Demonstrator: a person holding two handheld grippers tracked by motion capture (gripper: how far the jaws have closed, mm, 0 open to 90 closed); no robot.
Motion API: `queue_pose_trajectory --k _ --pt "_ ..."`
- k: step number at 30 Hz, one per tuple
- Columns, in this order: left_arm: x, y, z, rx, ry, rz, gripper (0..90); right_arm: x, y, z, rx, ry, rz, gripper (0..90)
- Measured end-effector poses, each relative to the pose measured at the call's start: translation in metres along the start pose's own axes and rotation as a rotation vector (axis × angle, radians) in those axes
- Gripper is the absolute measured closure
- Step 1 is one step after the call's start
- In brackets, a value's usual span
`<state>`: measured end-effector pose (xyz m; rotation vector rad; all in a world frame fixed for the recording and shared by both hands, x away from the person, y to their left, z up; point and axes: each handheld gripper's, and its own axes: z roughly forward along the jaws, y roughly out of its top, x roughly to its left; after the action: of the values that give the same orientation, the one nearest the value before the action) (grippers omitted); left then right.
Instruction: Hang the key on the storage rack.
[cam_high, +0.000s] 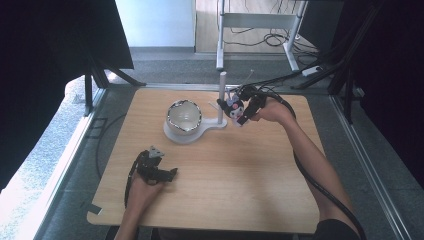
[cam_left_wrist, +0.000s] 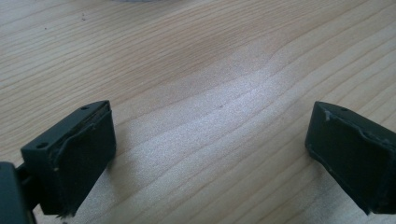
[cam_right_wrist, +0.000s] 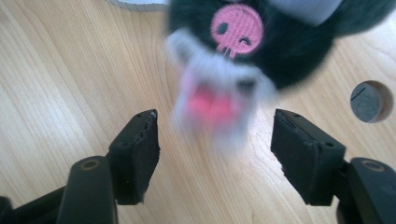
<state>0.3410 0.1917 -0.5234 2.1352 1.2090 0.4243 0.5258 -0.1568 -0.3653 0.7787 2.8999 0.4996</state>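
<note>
Releasing the plush toy (cam_right_wrist: 233, 65) by the white stand (cam_high: 220, 100), right gripper (cam_right_wrist: 215, 135) fingers part, gripping nothing; left gripper (cam_left_wrist: 210, 154) fingers wide on the bench (cam_left_wrist: 196, 56); next, withdraw cleanly.

Plush toy (cam_high: 233, 106) right of bowl (cam_high: 183, 116), beside post (cam_high: 222, 95)

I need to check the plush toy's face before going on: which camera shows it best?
The right gripper view: the plush toy hangs close ahead of the right claw, pink skull patch facing the lens, though its lower part is blurred. The high view shows it small, by the white stand's post. The left gripper view looks at bare tabletop.
</note>
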Motion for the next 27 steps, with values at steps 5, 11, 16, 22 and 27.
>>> queue_pose_trajectory --k 5,11,16,22,27 --pt "0.0 0.0 0.0 0.0 0.0 -0.001 1.7 0.002 -0.001 -0.003 -0.013 -0.013 -0.012 25.4" --pt "0.0 0.0 0.0 0.001 -0.001 0.0 1.7 0.003 -0.006 -0.004 -0.019 -0.035 -0.026 18.3" --pt "0.0 0.0 0.0 0.001 0.0 -0.001 1.7 0.006 -0.012 -0.007 -0.023 -0.062 -0.031 13.8" --pt "0.0 0.0 0.0 0.001 0.0 0.0 1.7 0.011 -0.018 -0.01 -0.027 -0.077 -0.039 12.9" --pt "0.0 0.0 0.0 0.001 0.0 0.0 1.7 0.016 -0.025 -0.011 -0.03 -0.092 -0.046 11.2"
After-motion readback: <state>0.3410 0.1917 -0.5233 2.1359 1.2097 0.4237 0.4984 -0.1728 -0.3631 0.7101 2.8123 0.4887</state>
